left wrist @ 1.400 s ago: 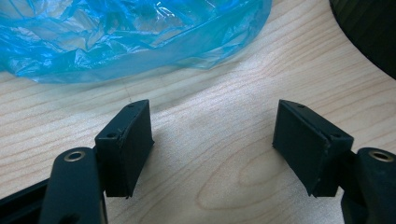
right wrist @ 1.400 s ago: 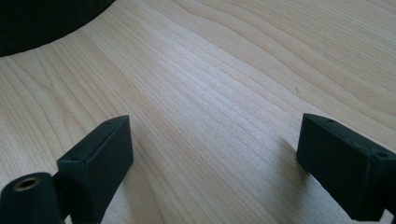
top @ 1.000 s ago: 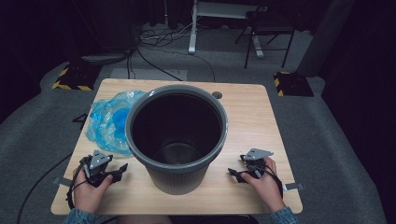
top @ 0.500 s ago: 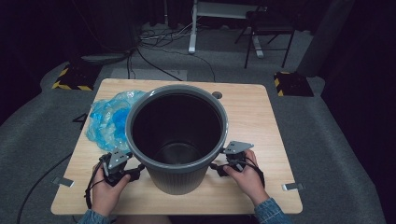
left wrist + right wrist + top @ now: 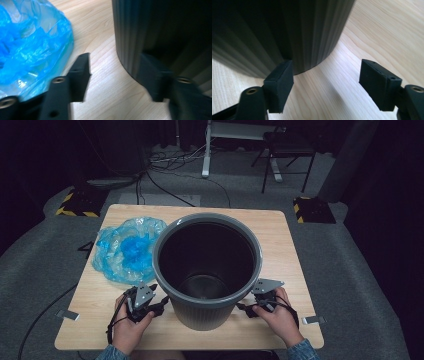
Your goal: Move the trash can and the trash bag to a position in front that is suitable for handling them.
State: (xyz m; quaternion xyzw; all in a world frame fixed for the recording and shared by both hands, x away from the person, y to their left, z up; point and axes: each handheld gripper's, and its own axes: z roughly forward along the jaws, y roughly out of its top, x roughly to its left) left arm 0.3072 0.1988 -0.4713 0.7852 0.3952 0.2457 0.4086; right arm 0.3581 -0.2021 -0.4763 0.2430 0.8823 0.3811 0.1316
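Two hand-held grippers close in on the big bin

Two hand-held grippers sit low on the tabletop (image 5: 300, 245), one at each side of the grey bin (image 5: 207, 270). I see the bin standing upright near the middle of the tabletop, its long axis straight up and its open mouth facing the ceiling.

From my left hand-held gripper (image 5: 159, 304) the bin lies at about 3 o'clock. From my right hand-held gripper (image 5: 243, 309) it lies at about 9 o'clock. Both look about as near as each other, almost touching the wall.

Both have their jaws spread wide and hold nothing.

In the left gripper view, one jaw sits against the ribbed wall, and the blue plastic bag (image 5: 30, 47) lies just beside the other jaw. In the right gripper view, I see the bin's bottom edge (image 5: 312, 66) resting on the wood. The high view shows the bin is empty inside.
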